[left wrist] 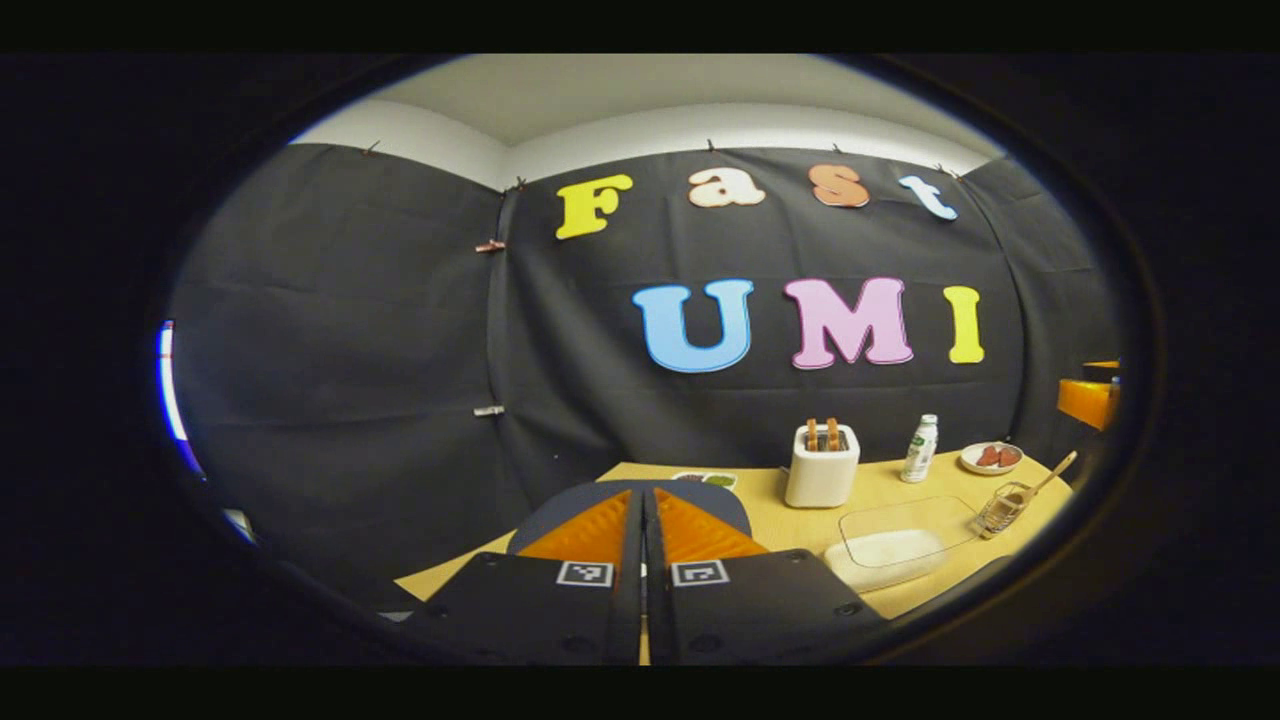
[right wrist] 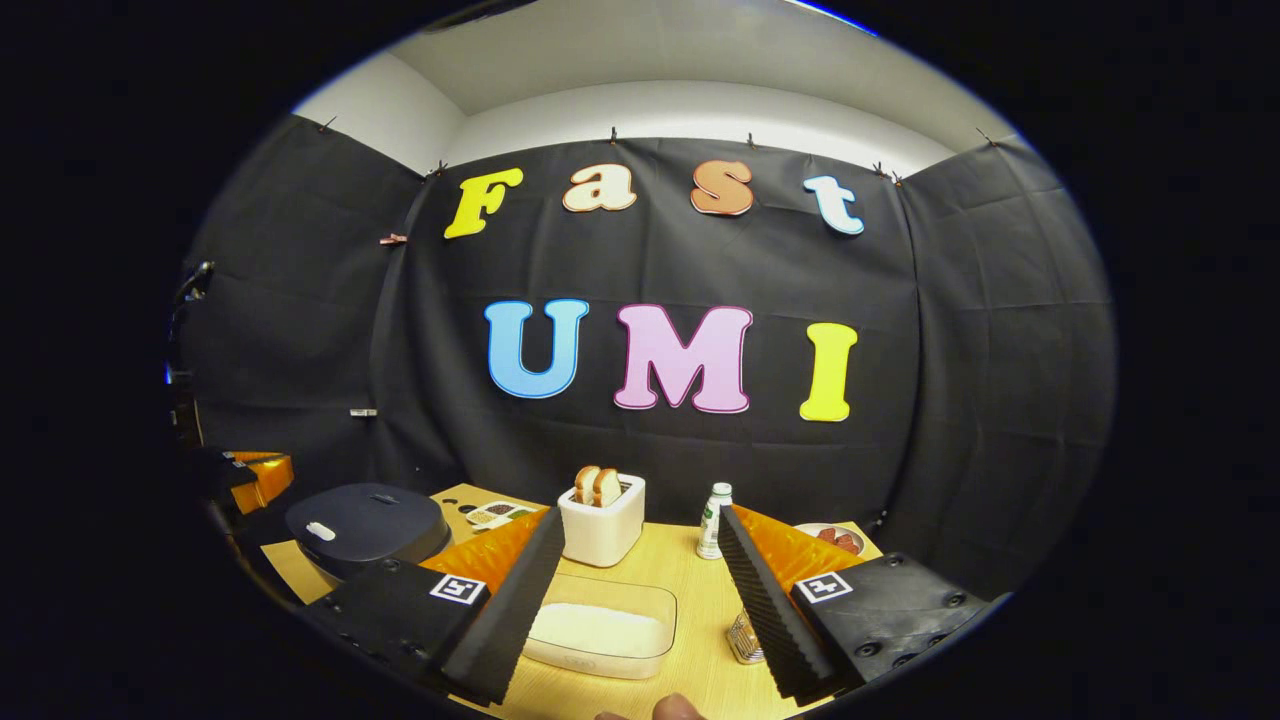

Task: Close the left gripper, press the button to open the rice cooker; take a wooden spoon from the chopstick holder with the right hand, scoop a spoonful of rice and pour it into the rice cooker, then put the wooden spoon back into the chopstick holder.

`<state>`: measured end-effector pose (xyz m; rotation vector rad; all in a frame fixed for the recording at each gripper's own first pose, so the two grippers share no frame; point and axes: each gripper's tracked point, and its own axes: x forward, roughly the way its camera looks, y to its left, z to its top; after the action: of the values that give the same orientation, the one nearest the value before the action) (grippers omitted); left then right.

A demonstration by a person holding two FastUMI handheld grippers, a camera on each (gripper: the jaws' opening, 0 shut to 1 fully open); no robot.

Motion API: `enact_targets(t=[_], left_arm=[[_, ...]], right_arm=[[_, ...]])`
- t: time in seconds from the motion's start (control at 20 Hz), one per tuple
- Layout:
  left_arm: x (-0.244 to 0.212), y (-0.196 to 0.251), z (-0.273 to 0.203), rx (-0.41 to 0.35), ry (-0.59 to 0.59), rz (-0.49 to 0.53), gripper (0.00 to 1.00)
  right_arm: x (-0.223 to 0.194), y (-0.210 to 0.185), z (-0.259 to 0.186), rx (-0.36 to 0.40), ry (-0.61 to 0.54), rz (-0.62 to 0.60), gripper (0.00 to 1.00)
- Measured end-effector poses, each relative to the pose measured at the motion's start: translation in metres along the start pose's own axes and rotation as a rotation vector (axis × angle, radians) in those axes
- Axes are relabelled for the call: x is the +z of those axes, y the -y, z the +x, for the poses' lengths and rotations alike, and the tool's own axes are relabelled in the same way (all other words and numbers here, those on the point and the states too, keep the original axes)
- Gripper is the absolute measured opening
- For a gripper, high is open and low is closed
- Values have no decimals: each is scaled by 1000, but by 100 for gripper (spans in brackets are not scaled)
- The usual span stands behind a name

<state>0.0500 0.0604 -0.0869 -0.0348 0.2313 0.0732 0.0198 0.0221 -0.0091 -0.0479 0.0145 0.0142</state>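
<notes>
My left gripper [left wrist: 643, 500] is shut with nothing between its fingers, just over the dark rice cooker [left wrist: 735, 505], whose lid shows around its fingertips. In the right gripper view the rice cooker [right wrist: 365, 525] sits closed at the left, a pale button [right wrist: 320, 531] on its lid. My right gripper [right wrist: 640, 514] is open and empty above a clear container of rice [right wrist: 600, 628]. The wire chopstick holder [left wrist: 1003, 507] lies to the right of the rice container [left wrist: 900, 545], with the wooden spoon [left wrist: 1058, 470] sticking out of it. The chopstick holder [right wrist: 745, 638] peeks out beside my right finger.
On the wooden table [right wrist: 690, 590] stand a white toaster [right wrist: 600, 520] with bread, a small bottle [right wrist: 713, 520], a plate of food [right wrist: 835, 538] and a small dish [right wrist: 495, 514]. The left gripper [right wrist: 250, 480] shows at the far left. A fingertip [right wrist: 675, 708] pokes in at the bottom.
</notes>
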Motion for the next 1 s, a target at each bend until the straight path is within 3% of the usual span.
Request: enact_targets(t=[0.3, 0.5, 1.0], left_arm=[[-42, -14, 21, -7, -146, -101, 5], [-74, -13, 31, -43, -238, -114, 5], [-96, -15, 41, -64, -291, -112, 7]], right_arm=[[-6, 0, -1, -11, -15, -16, 96], [-7, 2, 1, -24, -20, -11, 96], [-12, 6, 2, -46, -33, -12, 96]])
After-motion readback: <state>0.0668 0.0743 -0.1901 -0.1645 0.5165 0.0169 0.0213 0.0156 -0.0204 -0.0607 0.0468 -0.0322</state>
